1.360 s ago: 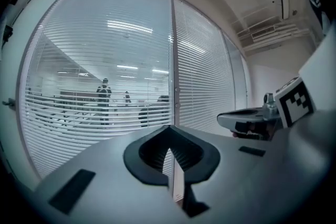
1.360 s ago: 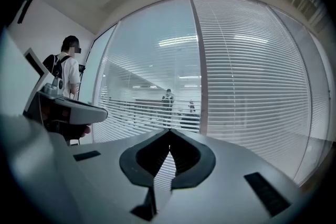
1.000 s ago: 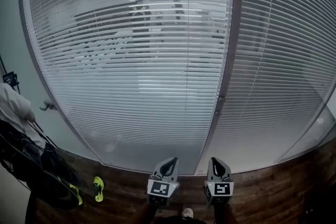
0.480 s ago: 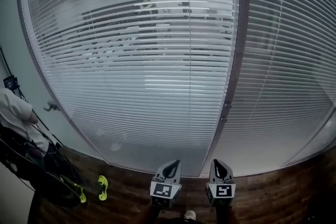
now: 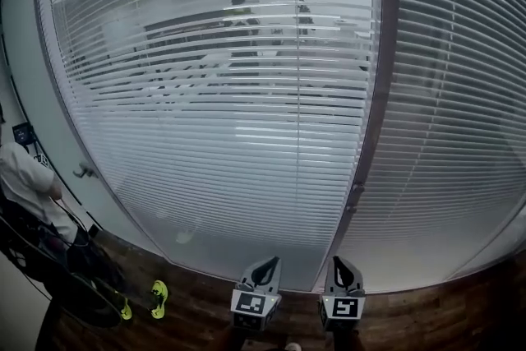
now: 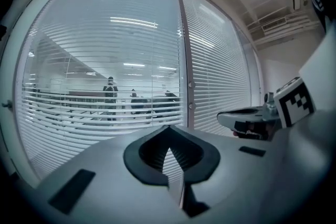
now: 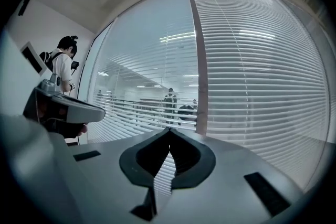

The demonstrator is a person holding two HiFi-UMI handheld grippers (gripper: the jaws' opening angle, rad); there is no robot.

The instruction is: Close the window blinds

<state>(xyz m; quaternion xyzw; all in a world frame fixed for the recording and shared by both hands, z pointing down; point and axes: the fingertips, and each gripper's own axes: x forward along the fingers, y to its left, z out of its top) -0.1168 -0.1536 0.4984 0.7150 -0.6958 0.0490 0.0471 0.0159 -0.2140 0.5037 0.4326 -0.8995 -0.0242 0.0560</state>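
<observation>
At the far left edge of the wooden floor (image 5: pixel 205 316) I see a person in a white shirt (image 5: pixel 23 177). A dark bag (image 5: pixel 74 284) sits low beside them. Two yellow-green shoes (image 5: pixel 157 297) show on the floor just right of the bag.

Next come the left blinds (image 5: pixel 214 119). They hang over the big window pane, from the top down to near the floor's back edge. Their slats are tipped open. I can look between them into a lit room with some people (image 5: pixel 240 20) far behind the glass.

A dark post (image 5: pixel 374 119) stands right of that pane.

Past the post hang the right blinds (image 5: pixel 460 111). Their slats lie closer together, and I can see very little through them.

Low down, over the floor, I hold both tools side by side, apart from the blinds. My left gripper (image 5: pixel 256 279) points at the bottom of the left blinds. Its jaws are pressed together with nothing in them. My right gripper (image 5: pixel 345 279) points at the foot of the post. Its jaws are pressed together too, and they are empty.
</observation>
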